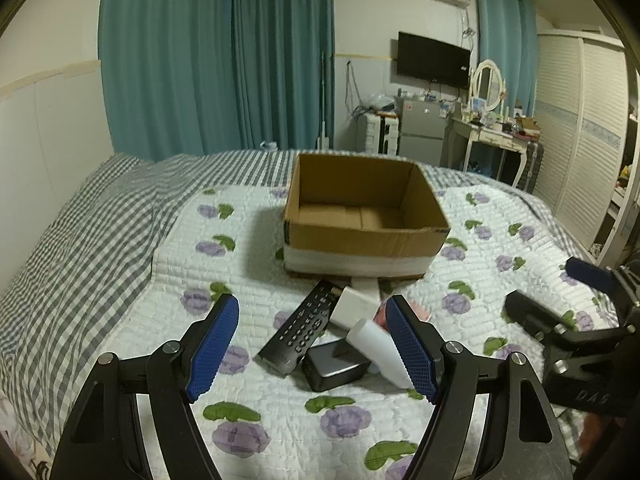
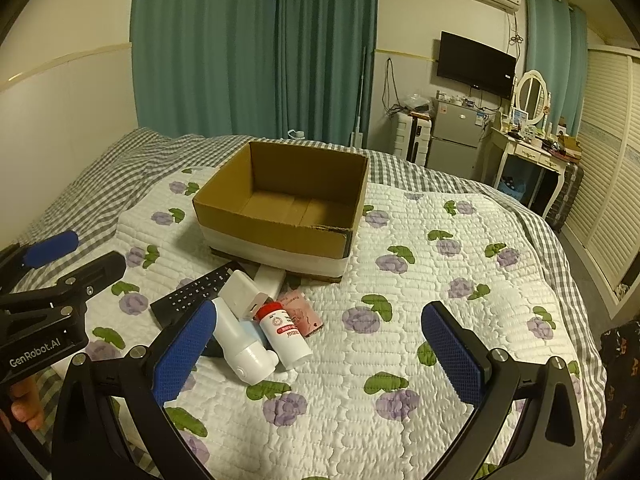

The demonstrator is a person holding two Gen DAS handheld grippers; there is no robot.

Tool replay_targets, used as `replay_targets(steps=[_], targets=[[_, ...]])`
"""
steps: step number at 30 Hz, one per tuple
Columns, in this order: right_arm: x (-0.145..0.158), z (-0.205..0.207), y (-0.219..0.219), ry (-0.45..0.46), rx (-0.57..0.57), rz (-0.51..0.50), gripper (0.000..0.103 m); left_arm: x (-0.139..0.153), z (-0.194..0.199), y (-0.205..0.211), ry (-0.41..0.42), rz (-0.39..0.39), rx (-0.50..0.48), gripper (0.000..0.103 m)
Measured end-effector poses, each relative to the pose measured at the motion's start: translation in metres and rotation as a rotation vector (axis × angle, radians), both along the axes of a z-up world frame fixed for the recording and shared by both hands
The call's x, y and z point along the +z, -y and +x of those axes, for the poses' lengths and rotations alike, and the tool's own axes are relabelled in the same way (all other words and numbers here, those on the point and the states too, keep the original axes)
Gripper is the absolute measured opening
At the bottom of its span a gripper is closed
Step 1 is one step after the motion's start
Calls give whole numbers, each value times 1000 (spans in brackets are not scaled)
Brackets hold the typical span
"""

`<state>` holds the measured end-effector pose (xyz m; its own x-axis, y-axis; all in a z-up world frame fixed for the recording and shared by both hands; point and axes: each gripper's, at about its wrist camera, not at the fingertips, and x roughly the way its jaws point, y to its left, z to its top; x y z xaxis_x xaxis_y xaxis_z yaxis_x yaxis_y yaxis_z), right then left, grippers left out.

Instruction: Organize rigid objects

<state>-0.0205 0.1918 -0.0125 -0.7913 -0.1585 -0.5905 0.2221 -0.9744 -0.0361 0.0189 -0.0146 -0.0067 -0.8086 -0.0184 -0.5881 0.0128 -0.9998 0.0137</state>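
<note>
An open cardboard box (image 1: 366, 236) (image 2: 276, 236) sits on the bed and shows nothing inside. In front of it lies a pile: a black remote (image 1: 302, 326) (image 2: 192, 292), a dark grey block (image 1: 334, 364), a white box (image 1: 356, 306) (image 2: 240, 292), a white bottle (image 1: 378, 350) (image 2: 244, 344), a red-capped white bottle (image 2: 286, 334) and a pink packet (image 2: 300, 312). My left gripper (image 1: 312, 348) is open, its fingers either side of the pile. My right gripper (image 2: 320, 352) is open, just right of the pile.
The bed has a white quilt with purple flowers (image 2: 400, 300) over a grey checked sheet (image 1: 72, 240). Teal curtains, a fridge, a dressing table and a wardrobe stand beyond the bed. Each gripper shows at the edge of the other's view.
</note>
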Motion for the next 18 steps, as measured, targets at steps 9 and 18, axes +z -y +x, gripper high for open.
replay_targets(steps=[9,18], targets=[[-36,-19,17,99,89,30,94,-33,-13,18,103,4,37,79],[-100,-46,59,281,252,81,72,-63,-25,27,198,-2,59,79]])
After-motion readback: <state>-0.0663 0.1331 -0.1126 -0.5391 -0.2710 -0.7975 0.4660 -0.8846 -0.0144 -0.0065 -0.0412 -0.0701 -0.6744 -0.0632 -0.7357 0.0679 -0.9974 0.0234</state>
